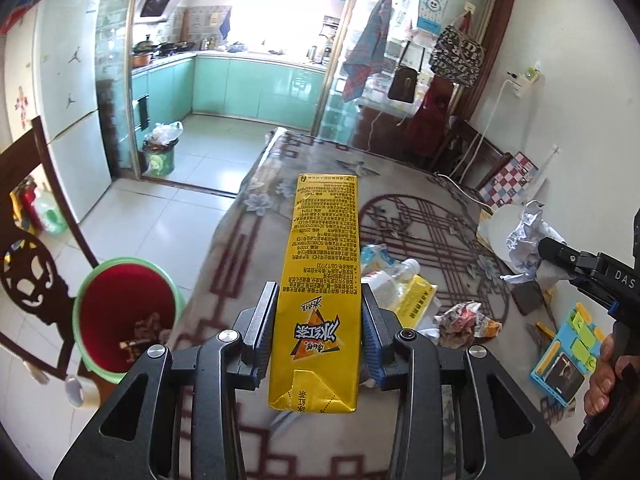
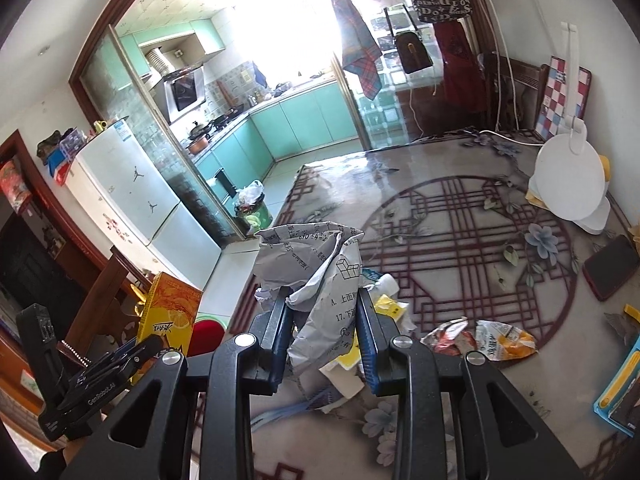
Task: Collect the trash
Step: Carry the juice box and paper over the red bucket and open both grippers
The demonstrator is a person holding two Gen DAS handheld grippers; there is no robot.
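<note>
Here, in the left wrist view, the left gripper is clamped on a tall yellow drink carton, which stands lengthwise between the two fingers and reaches well past their tips, its folded end nearest the camera. The carton is held above the near edge of a table covered in a patterned cloth. Just left of the table, lower down, a green bin with a red liner holds a few scraps. On the cloth beyond the carton lie a plastic bottle, a yellow wrapper and a crumpled snack packet. At the right edge, the right gripper holds a crumpled paper above the table

In the right wrist view, the right gripper is closed on the crumpled paper, a printed sheet wedged between both fingers and bulging above their tips. Beneath it, on the table, sit the yellow wrapper and the crumpled snack packet. A dark red phone lies well to the right. At the lower left, the left gripper carries the yellow drink carton beside the red-lined bin
</note>
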